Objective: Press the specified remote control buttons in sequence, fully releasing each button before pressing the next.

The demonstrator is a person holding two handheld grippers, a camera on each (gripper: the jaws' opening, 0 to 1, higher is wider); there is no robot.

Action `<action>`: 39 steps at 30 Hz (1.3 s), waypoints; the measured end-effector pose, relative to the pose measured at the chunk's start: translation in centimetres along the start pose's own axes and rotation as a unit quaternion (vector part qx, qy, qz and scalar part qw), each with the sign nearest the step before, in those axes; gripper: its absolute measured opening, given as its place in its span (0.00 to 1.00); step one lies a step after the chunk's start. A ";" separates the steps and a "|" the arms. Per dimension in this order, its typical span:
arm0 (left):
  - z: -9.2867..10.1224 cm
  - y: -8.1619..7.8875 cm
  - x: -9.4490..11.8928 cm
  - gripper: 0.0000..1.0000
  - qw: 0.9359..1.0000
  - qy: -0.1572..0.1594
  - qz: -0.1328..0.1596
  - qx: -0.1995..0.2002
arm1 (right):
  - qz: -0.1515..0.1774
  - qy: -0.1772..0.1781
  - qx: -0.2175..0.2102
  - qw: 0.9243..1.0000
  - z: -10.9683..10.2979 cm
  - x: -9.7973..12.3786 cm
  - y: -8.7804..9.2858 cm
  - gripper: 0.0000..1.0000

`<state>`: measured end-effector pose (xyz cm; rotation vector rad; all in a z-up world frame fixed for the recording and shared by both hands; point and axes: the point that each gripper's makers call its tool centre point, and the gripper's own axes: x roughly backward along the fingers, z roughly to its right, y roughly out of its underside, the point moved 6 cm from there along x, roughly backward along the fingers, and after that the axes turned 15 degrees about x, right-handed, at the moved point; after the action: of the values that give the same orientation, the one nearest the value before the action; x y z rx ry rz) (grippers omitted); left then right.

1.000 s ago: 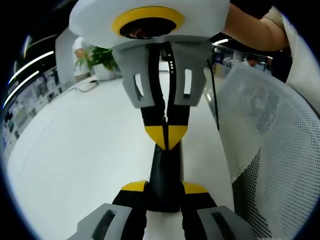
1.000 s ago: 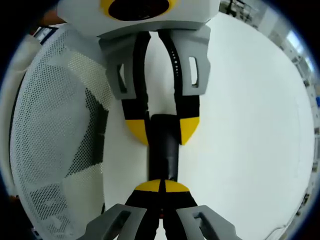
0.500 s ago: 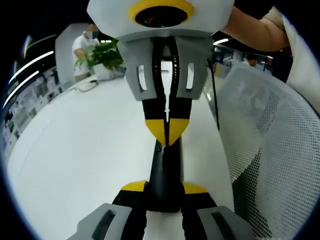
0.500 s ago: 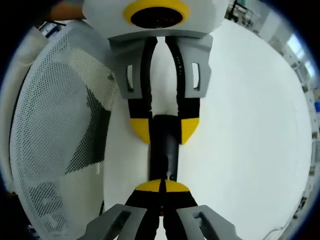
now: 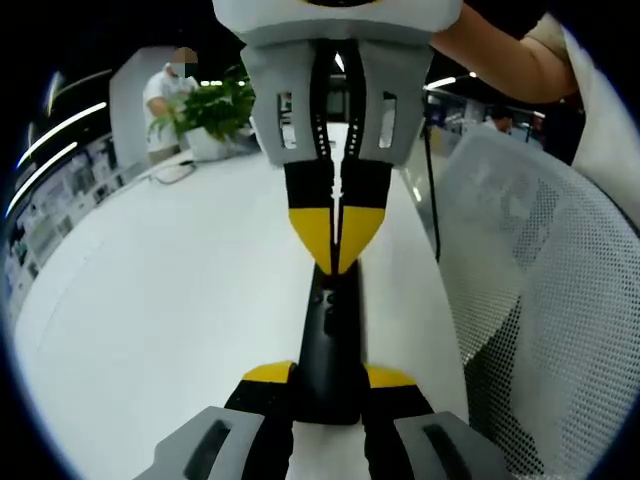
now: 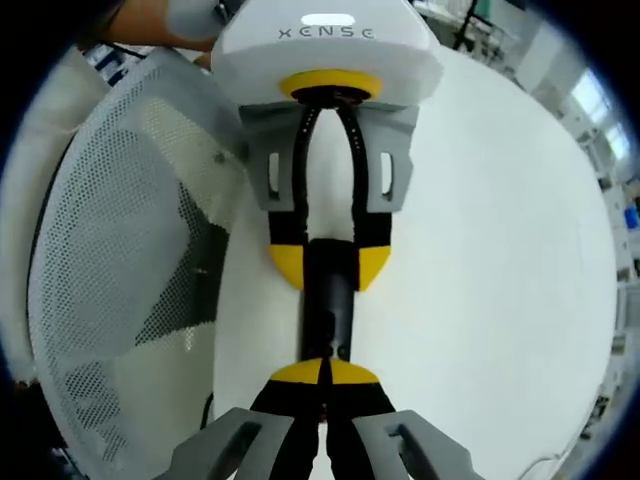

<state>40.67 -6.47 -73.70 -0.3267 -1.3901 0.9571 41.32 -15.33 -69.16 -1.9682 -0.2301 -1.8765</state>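
A slim black remote [image 5: 330, 345] lies lengthwise on the white table [image 5: 170, 300]. My left gripper [image 5: 330, 375] is shut on its near end, one yellow pad on each side. My right gripper [image 5: 336, 250] comes down from the top with its yellow tips shut together, pointing at the remote's far part just beyond its small buttons. Whether the tips touch the remote I cannot tell. In the right gripper view, the shut right gripper [image 6: 322, 372] sits over one end of the remote [image 6: 328, 310]. The left gripper [image 6: 330, 265] clamps the other end.
A white mesh chair back [image 5: 530, 300] stands close along the table's edge [image 6: 120, 250]. A potted plant [image 5: 205, 110] and a person [image 5: 165, 90] are at the table's far end. A sleeve and arm [image 5: 520, 60] reach in from the upper right.
My right gripper has drawn back along and away from the remote, tips still together, so more of the remote and its buttons show. The left gripper's hold is unchanged.
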 end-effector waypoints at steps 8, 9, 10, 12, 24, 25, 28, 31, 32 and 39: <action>0.0 0.0 0.0 0.24 1.000 -0.001 0.001 0.001 | -0.004 -0.001 0.005 1.000 -0.3 -0.1 -0.3 0.00; 0.0 0.0 0.0 0.24 1.000 -0.001 0.001 0.001 | -0.005 -0.001 0.005 1.000 -0.4 -0.2 -0.3 0.00; 0.0 0.0 0.0 0.24 1.000 -0.001 0.001 0.001 | -0.005 -0.001 0.007 1.000 -0.4 -0.3 -0.3 0.00; 0.0 0.0 0.0 0.24 1.000 -0.001 0.001 0.001 | -0.005 -0.004 0.005 1.000 -0.6 -0.6 -0.2 0.00; 0.1 0.0 0.0 0.24 1.000 -0.001 0.002 0.001 | 0.002 -0.011 -0.003 1.000 -1.0 -1.9 0.1 0.00; 0.1 0.0 0.0 0.24 1.000 -0.001 0.002 0.002 | 0.002 -0.012 -0.004 1.000 -0.9 -2.0 0.2 0.00; 0.1 0.0 0.0 0.24 1.000 -0.001 0.003 0.002 | 0.003 -0.010 -0.005 1.000 -0.9 -2.1 0.2 0.00; 0.0 0.0 0.0 0.24 1.000 -0.001 0.003 0.002 | 0.005 -0.008 -0.007 1.000 -0.9 -2.1 0.1 0.00; 0.0 0.0 0.0 0.24 1.000 0.000 0.003 0.002 | 0.006 -0.008 -0.007 1.000 -0.9 -2.1 0.0 0.00; 0.0 0.0 0.0 0.24 1.000 -0.001 0.003 0.002 | 0.001 -0.008 -0.004 1.000 -0.9 -2.5 0.1 0.00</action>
<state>40.65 -6.43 -73.68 -0.3270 -1.3888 0.9660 40.36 -15.33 -71.60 -1.9880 -0.2237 -1.8646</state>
